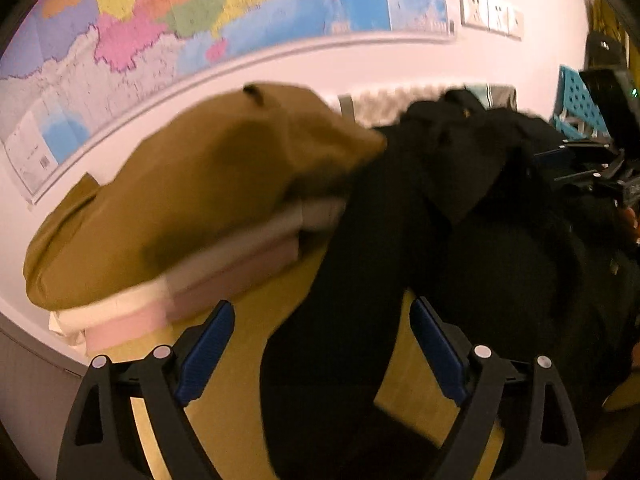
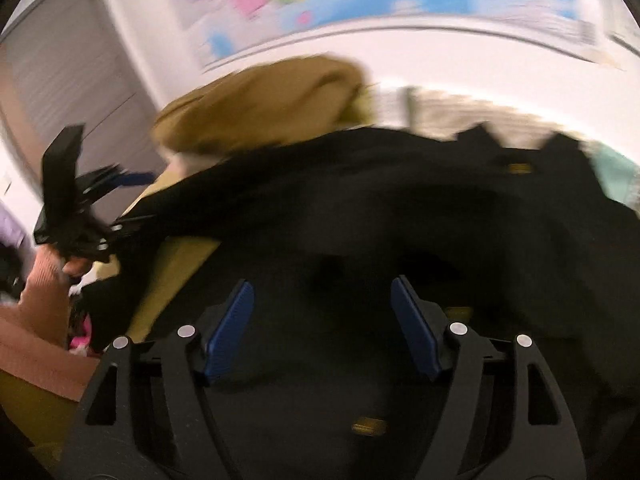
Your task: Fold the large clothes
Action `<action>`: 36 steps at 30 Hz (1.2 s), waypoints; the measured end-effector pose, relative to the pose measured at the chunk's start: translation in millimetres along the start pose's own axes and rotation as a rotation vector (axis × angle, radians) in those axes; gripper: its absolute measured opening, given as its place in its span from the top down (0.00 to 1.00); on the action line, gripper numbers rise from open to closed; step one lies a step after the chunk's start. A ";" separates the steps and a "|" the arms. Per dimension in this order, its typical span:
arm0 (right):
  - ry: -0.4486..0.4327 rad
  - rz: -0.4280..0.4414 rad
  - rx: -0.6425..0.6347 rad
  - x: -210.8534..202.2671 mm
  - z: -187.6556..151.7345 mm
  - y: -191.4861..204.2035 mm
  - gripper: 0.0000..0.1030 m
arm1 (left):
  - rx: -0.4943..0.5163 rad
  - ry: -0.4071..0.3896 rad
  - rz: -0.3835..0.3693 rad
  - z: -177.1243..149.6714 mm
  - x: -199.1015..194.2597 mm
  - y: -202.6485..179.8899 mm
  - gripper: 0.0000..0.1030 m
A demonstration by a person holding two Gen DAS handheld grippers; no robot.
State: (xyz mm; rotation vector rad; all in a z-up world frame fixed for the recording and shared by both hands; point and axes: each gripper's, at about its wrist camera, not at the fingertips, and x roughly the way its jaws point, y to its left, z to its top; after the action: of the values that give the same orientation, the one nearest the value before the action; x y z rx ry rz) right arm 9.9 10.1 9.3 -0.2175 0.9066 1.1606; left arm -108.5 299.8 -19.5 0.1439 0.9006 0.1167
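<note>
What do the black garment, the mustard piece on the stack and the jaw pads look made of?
Black garment: soft matte fabric, possibly knit or fleece; it drapes in limp folds with no shine, though blur hides the weave.
Mustard piece: matte woven-looking cloth, maybe cotton; it slumps over the folded stack.
Pads: blue ribbed rubber or plastic, probably; fine ridges show in the right wrist view.

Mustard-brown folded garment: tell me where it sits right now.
In the left wrist view the mustard-brown folded garment tops a stack of pale pink and white folded clothes on the left, against the white wall below the colourful map, beside the black garment.
</note>
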 end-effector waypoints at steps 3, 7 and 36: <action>0.032 0.068 -0.021 22.0 0.5 27.1 0.31 | -0.015 0.042 -0.021 -15.3 5.0 10.1 0.47; 0.070 0.188 -0.079 44.2 -0.5 68.0 0.31 | -0.074 0.050 -0.080 -25.0 1.3 26.5 0.88; -0.232 0.046 0.120 -132.2 40.5 -28.1 0.98 | -0.083 -0.246 -0.631 96.1 -43.6 -34.3 0.36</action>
State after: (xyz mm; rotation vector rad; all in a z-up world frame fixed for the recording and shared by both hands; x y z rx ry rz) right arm 41.0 -70.2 121.1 0.0355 0.7759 1.1432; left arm -58.4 251.8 67.0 -0.2030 0.6593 -0.4417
